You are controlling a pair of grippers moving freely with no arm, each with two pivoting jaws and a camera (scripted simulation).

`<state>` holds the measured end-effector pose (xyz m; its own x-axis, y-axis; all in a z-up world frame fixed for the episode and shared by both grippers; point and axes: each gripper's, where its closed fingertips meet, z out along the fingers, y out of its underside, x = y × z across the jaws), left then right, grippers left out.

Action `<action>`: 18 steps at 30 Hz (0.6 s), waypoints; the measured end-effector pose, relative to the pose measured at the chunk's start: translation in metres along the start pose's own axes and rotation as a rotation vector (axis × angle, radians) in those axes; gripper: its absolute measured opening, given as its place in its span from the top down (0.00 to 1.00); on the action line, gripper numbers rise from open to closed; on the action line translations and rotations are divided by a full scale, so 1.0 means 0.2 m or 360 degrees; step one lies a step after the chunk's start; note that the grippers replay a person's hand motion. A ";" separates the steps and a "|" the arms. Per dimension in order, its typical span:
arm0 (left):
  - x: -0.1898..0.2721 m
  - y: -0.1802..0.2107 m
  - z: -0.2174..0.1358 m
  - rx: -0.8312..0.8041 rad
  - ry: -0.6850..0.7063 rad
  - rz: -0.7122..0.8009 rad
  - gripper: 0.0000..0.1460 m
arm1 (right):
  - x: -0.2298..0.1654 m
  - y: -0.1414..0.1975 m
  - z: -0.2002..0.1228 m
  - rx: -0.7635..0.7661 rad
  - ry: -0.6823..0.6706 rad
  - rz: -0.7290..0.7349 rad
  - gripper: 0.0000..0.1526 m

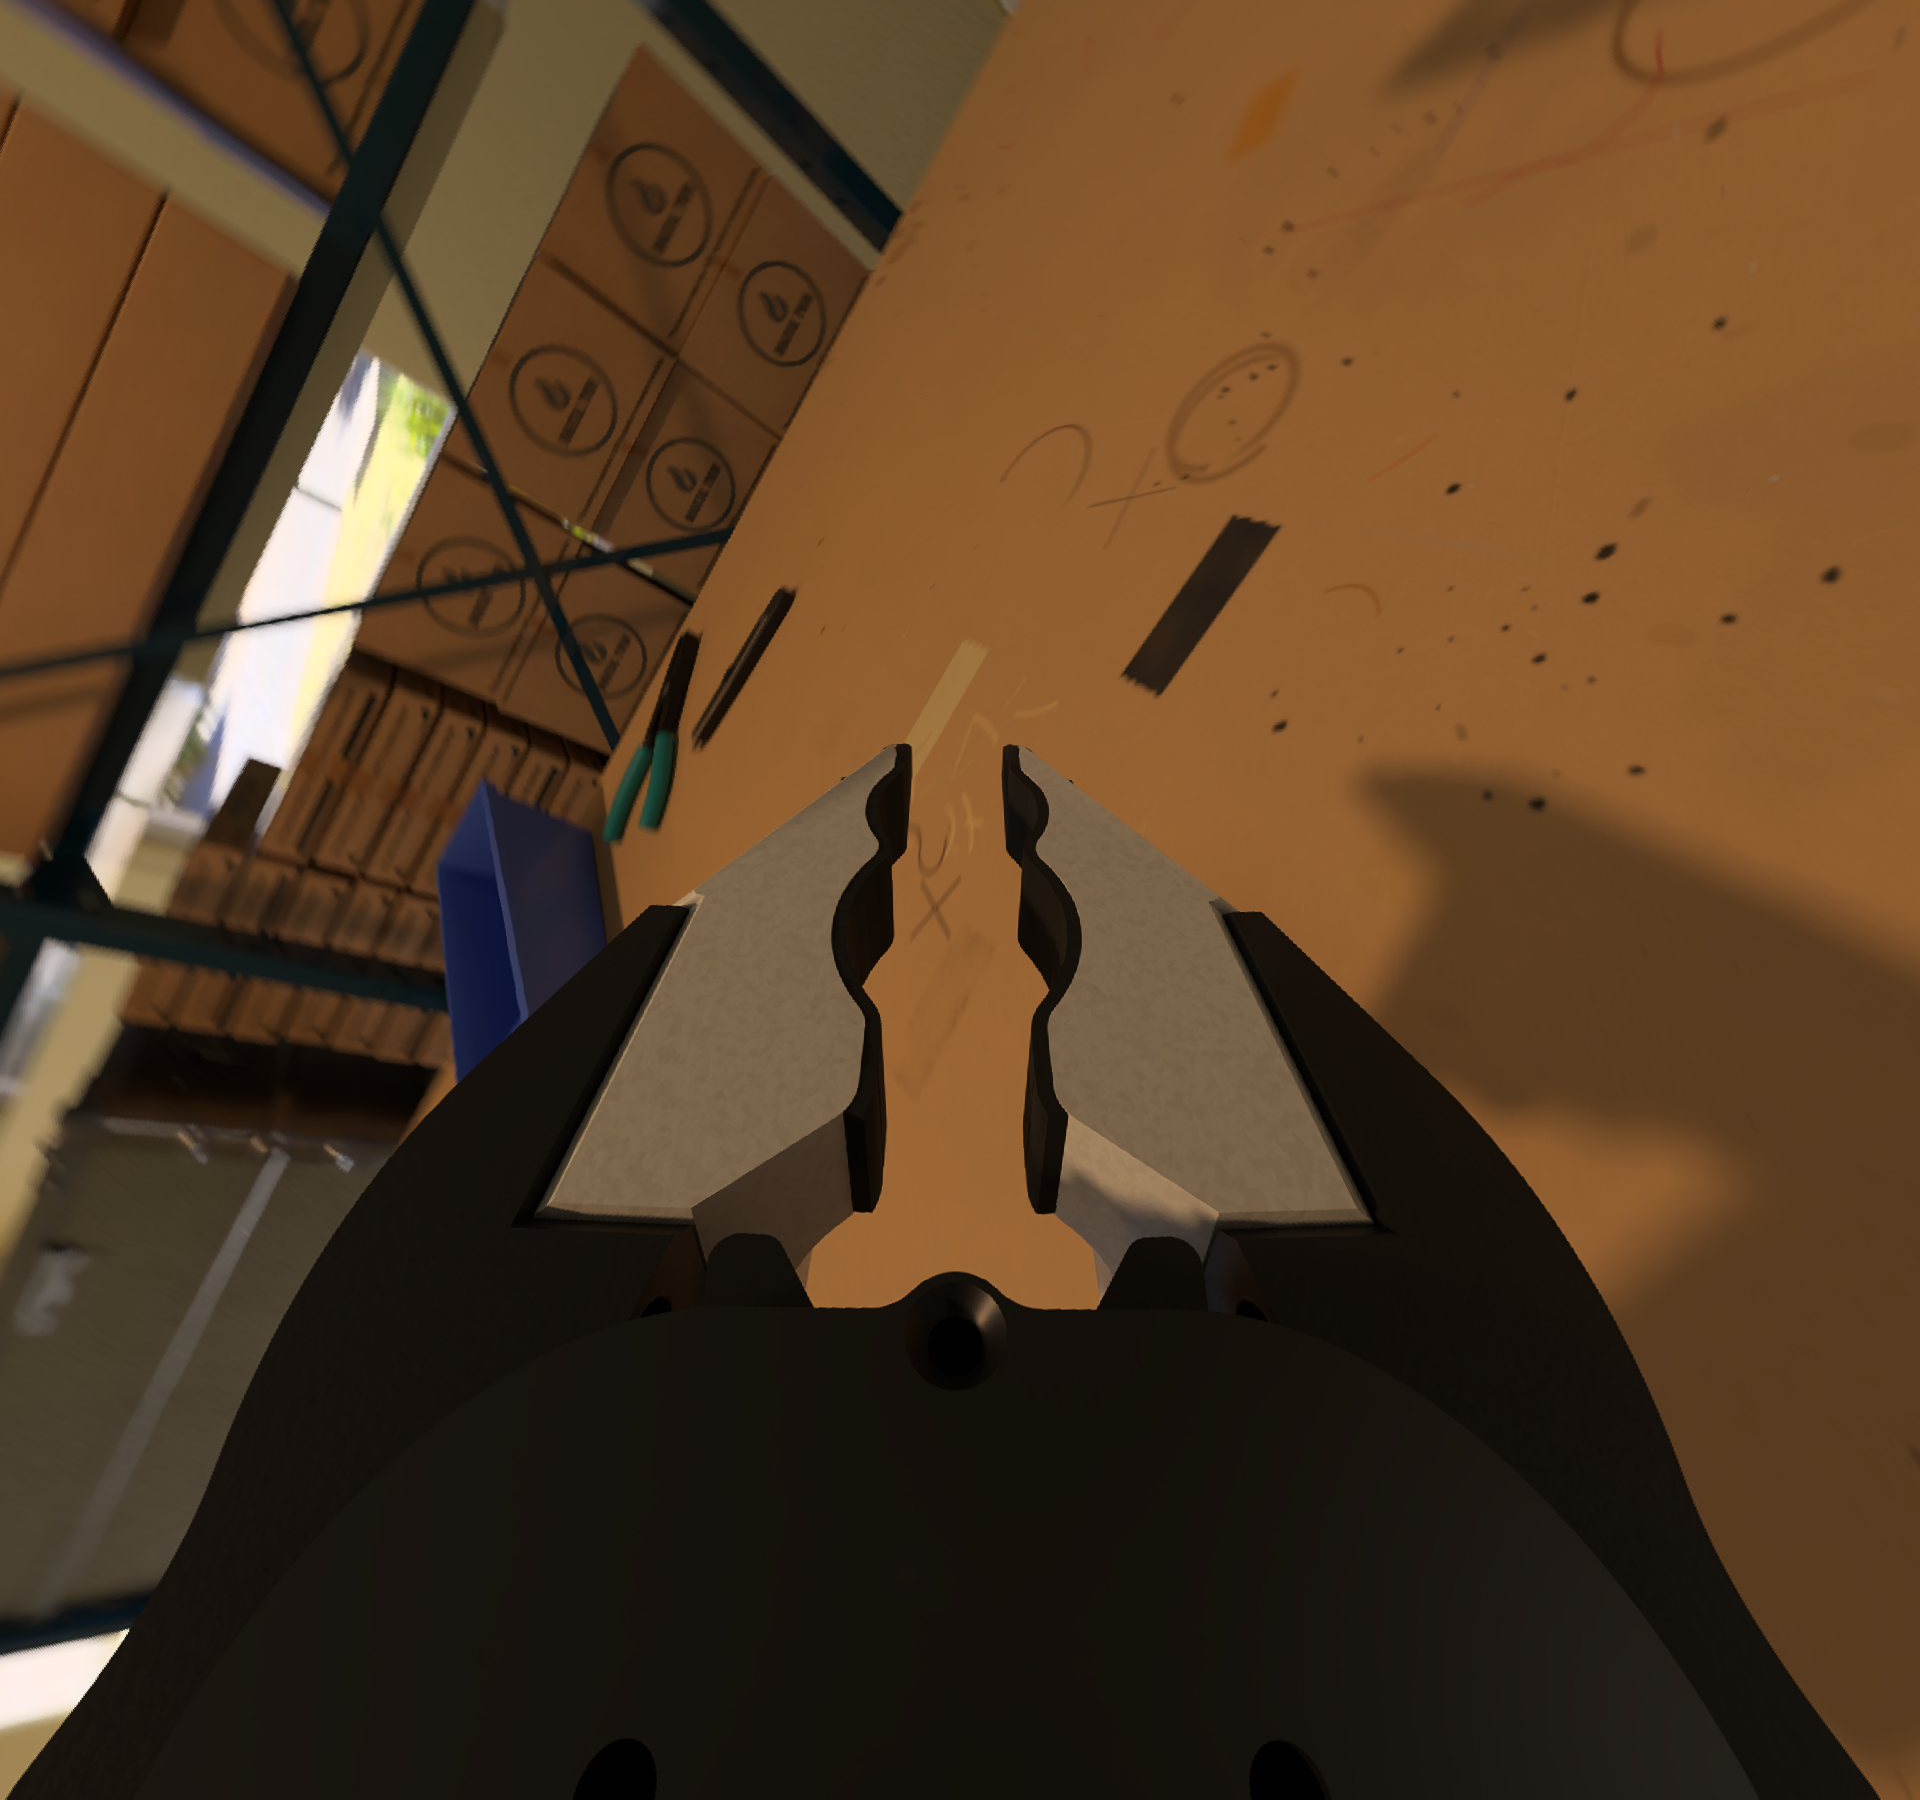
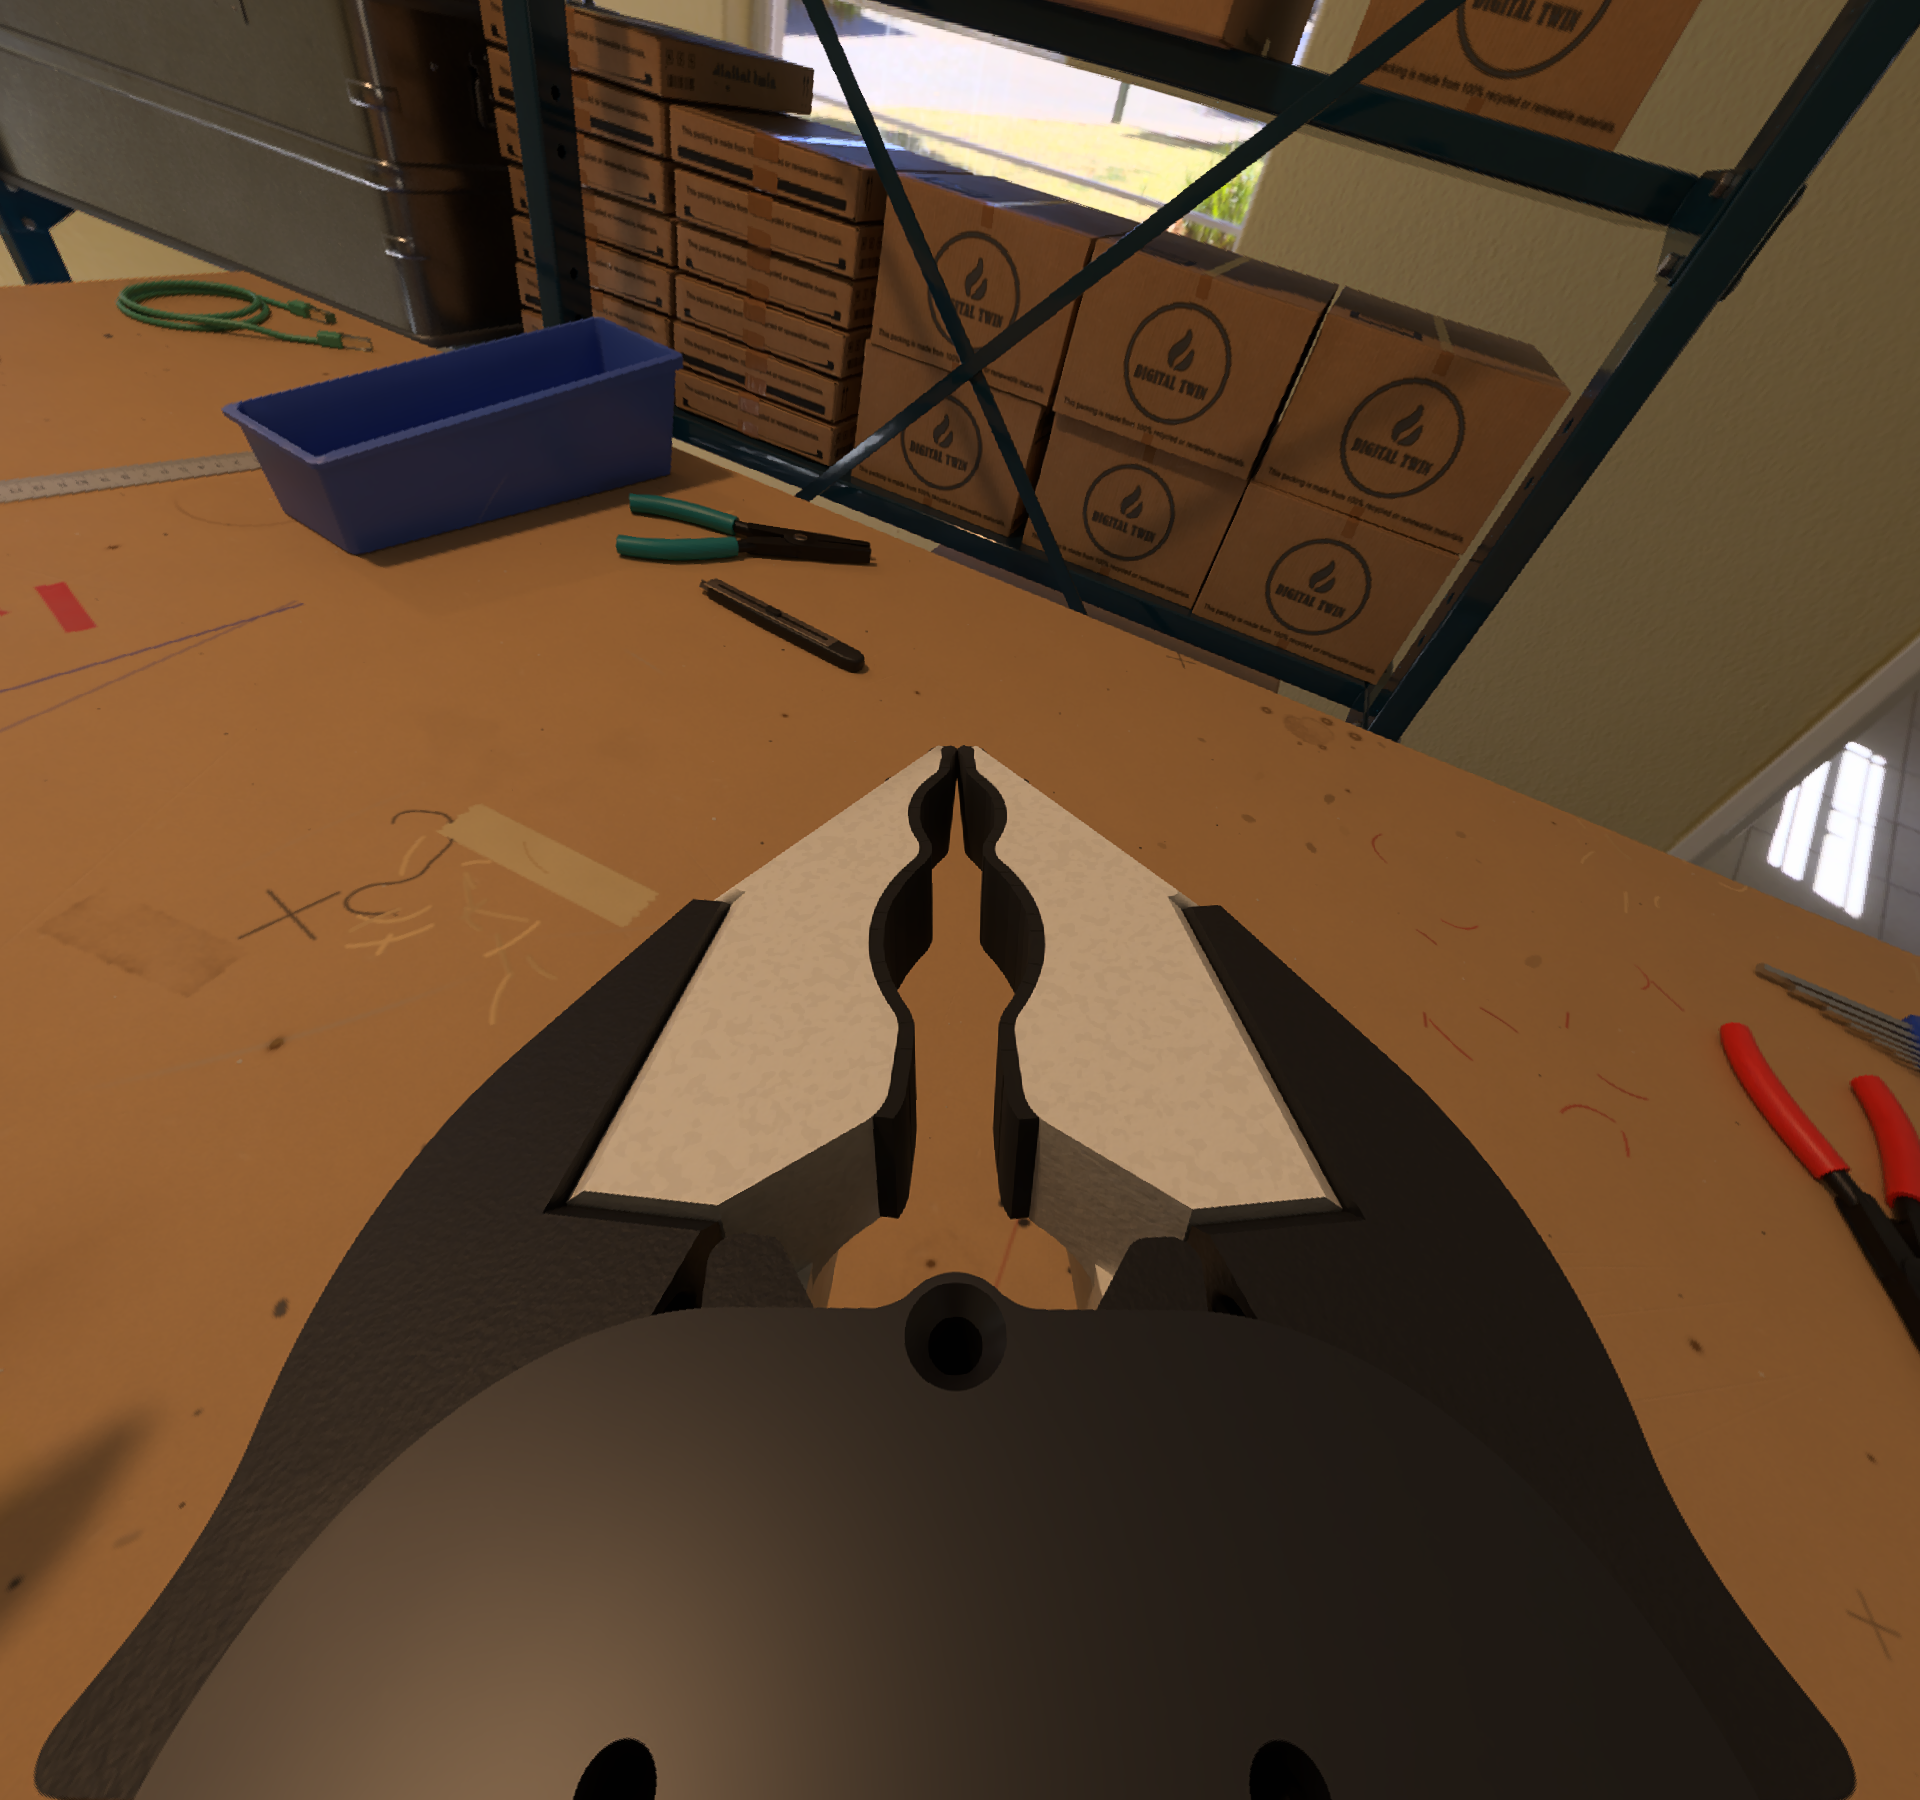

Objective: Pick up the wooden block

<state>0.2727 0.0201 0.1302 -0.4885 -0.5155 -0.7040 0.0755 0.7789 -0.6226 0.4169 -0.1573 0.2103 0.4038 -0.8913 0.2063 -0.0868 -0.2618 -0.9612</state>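
No wooden block shows in either view. My left gripper (image 1: 956, 763) is open by a narrow gap and empty, held above the brown worktable (image 1: 1351, 400), which looks tilted in this view. My right gripper (image 2: 956, 753) is shut with its tips together and holds nothing, above the same worktable (image 2: 520, 732) near its far edge.
A blue bin (image 2: 457, 420) stands at the table's back left, also in the left wrist view (image 1: 520, 919). Green-handled pliers (image 2: 727, 535), a black utility knife (image 2: 784, 626), a green cable (image 2: 218, 308), a steel ruler (image 2: 125, 477) and red-handled pliers (image 2: 1829, 1137) lie on the table. Shelves of cardboard boxes (image 2: 1174, 368) stand behind.
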 end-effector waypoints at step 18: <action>-0.58 1.65 -0.82 -0.0870 -0.0547 -0.1443 0.76 | -0.43 0.40 -0.70 0.0122 -0.0628 0.0705 0.70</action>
<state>0.2106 0.3953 0.0623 0.1044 -0.9791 -0.1746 -0.6221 0.0727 -0.7796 0.2476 -0.1535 0.1411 0.6531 -0.7009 -0.2867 -0.2642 0.1439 -0.9537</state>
